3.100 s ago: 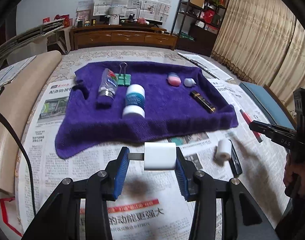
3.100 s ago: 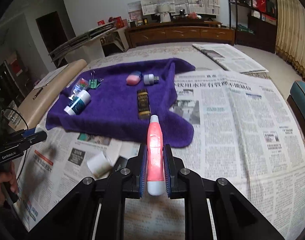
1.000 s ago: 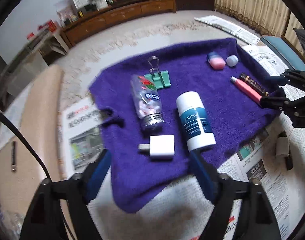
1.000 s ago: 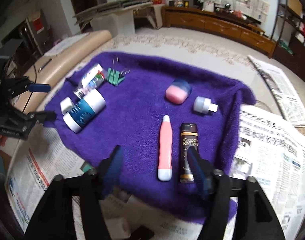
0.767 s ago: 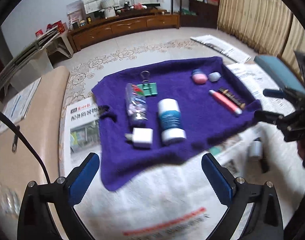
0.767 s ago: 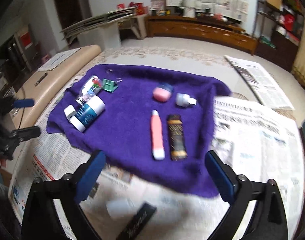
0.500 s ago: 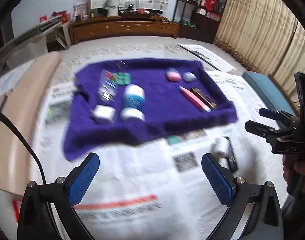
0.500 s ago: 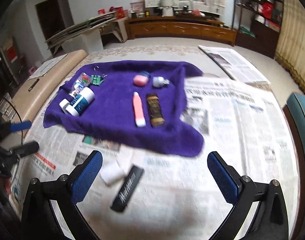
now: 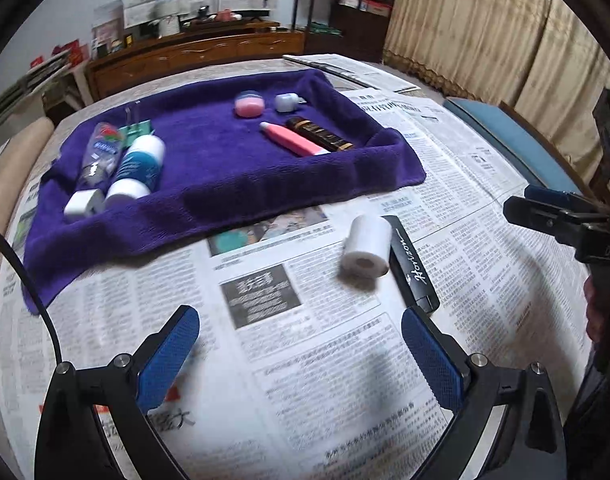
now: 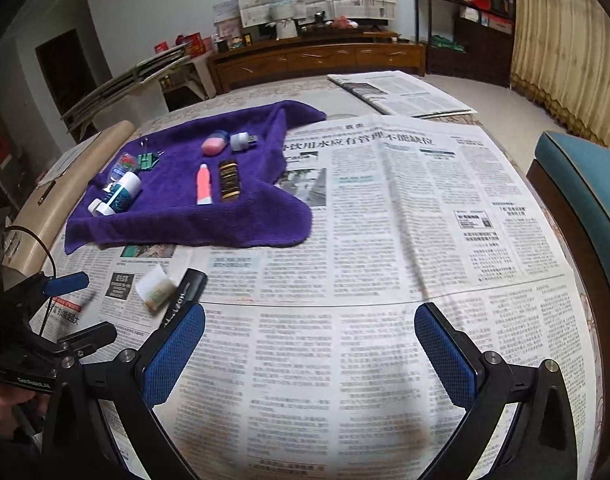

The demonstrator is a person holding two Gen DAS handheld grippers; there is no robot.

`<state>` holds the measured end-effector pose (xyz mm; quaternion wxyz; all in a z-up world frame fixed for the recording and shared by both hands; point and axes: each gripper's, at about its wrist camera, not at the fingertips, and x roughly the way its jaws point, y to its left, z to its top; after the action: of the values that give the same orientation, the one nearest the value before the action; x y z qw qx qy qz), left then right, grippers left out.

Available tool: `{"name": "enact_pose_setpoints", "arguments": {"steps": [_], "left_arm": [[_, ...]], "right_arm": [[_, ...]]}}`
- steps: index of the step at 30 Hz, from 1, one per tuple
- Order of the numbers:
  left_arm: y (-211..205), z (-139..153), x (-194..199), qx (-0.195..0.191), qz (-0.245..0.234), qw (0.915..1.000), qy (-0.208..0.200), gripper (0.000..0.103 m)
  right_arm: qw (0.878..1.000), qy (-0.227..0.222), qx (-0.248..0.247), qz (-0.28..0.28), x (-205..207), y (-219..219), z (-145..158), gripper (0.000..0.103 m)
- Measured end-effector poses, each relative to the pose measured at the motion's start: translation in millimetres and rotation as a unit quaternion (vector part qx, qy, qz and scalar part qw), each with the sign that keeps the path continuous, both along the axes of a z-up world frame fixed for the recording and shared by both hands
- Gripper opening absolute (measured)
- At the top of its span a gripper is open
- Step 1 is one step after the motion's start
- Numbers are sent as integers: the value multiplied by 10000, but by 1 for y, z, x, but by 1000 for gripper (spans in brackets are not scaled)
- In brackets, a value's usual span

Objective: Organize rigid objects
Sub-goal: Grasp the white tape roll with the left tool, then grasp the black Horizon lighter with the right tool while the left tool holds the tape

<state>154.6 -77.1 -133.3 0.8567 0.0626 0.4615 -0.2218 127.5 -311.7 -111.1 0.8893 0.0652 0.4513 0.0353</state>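
Tongs both wide open and empty, roll (image 9: pixel 366 251) lying on newspaper (image 9: pixel 305 360) at 1 o'clock touching black bar (image 9: pixel 411 265), so probably best to pinch across its round sides, clear of that bar.

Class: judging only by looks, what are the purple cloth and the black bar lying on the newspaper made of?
Purple cloth: probably terry towelling, with a matte looped pile and soft rumpled edges. Black bar: likely hard plastic, though coated metal is possible; smooth and slightly glossy, straight edges, white printed script.
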Motion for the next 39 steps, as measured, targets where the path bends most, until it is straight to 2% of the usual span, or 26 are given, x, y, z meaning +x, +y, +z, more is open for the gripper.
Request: {"name": "enact_pose_setpoints", "arguments": {"steps": [2, 5, 8, 10, 13, 18, 23, 26, 31, 39], "left_arm": [[-9, -3, 5, 137, -107, 9998, -65, 101], [-21, -8, 10, 439, -339, 9983, -168, 95], [-31, -15, 12, 569, -589, 9966, -122, 93], [-35, -16, 13, 499, -671, 9964, -165, 89], [-39, -15, 14, 424, -779, 9958, -230, 80], [-47, -11, 16, 373, -1034, 9934, -316, 52], [-55, -9, 17, 371, -1268, 9907, -321, 39], [-59, -9, 16, 340, -1312, 9901, -377, 28], [-57, -9, 12, 405, -1171, 9913, -456, 28], [-12, 4, -3, 245, -646, 9966, -448, 28]], "right_arm": [[10000, 3, 11, -37, -1, -5, -2, 103], [10000, 41, -26, -66, -2, -10, -6, 103], [9999, 44, -30, -87, -2, -15, -7, 103], [9999, 43, 9, -113, -2, -18, -6, 103], [9999, 22, 16, -140, -2, -20, -5, 103], [9998, 57, 10, -172, -1, -22, -8, 103], [9998, 92, -30, -166, 0, -19, -9, 103], [9999, 111, -61, -116, 1, -15, -10, 103], [9998, 144, -109, 3, 1, -6, -14, 103], [9987, 108, -250, 419, 1, 38, -16, 103]]}}
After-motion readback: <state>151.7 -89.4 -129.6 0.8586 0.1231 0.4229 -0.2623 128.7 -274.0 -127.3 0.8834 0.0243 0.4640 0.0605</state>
